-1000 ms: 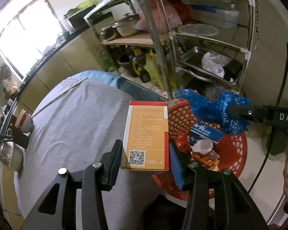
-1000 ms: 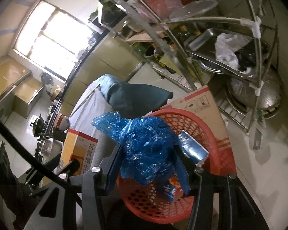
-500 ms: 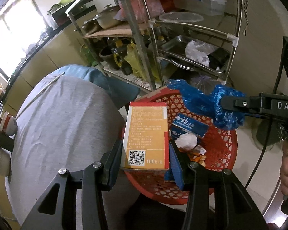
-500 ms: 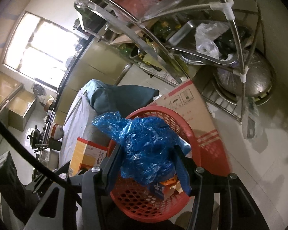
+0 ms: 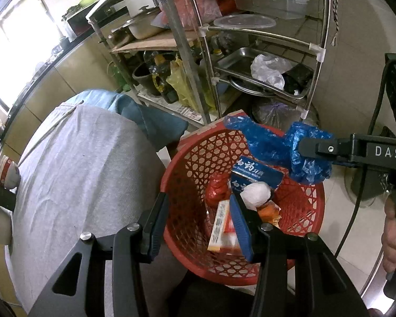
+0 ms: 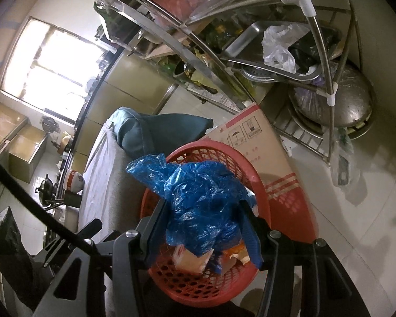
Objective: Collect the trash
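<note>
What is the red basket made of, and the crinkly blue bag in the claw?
The basket looks like molded plastic: smooth red walls pierced with a regular lattice of holes, and a slight shine. The bag looks like thin plastic film: glossy, see-through in spots, and crumpled into sharp wrinkles between the right claw fingers. The box lying in the basket seems to be printed cardboard, with flat faces and straight edges.

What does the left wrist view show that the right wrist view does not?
Only the left wrist view: the left gripper, open and empty, the basket's contents (orange box, blue box, white wad), and a hand on the other tool.
Only the right wrist view: the cardboard box's printed face and a domed metal pan low on the rack.
Both: the red basket, the blue plastic bag clamped in the right gripper, the grey cloth.
</note>
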{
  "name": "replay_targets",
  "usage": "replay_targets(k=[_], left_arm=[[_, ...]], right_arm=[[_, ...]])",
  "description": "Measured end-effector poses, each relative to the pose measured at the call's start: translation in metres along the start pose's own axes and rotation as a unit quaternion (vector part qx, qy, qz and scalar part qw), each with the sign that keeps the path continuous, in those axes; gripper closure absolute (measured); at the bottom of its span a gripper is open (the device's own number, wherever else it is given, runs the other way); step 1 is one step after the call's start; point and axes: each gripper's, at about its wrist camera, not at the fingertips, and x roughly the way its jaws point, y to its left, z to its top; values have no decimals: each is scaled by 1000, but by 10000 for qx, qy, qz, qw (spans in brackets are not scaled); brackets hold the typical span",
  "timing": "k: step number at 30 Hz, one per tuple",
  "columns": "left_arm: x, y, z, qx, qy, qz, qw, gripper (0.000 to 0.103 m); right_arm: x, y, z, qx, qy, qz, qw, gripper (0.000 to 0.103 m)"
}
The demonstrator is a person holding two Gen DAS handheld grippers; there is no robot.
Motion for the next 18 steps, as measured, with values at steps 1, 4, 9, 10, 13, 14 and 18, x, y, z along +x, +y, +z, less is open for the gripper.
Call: replay_targets(k=[1,4,9,10,13,14,18], left_arm=[[0,0,0,8,20,3,10000,54],[0,0,0,4,5,-8,10000,54],[-1,3,-1,-27,26,31,10000,54],[-2,5,-1,-48,23,31,10000,54],[-10,11,-2,-106,-71,95,9999,54],[-13,13,-3,-126,-112,128,9998,54],[-25,23,-4,-263,-240,217,9991,50]], right_arm=[[0,0,0,4,6,-3,10000,47],[1,-1,0,36,33,-5,10000,47],[5,-2,-1,123,161,15,9998,45],[7,-1,-1,130,202,7,9997,44],[10,2,-2,149,323,30,9994,44],[10,3,-2,129,349,19,9993,43],[13,16,-5,-50,453,36,9990,38]])
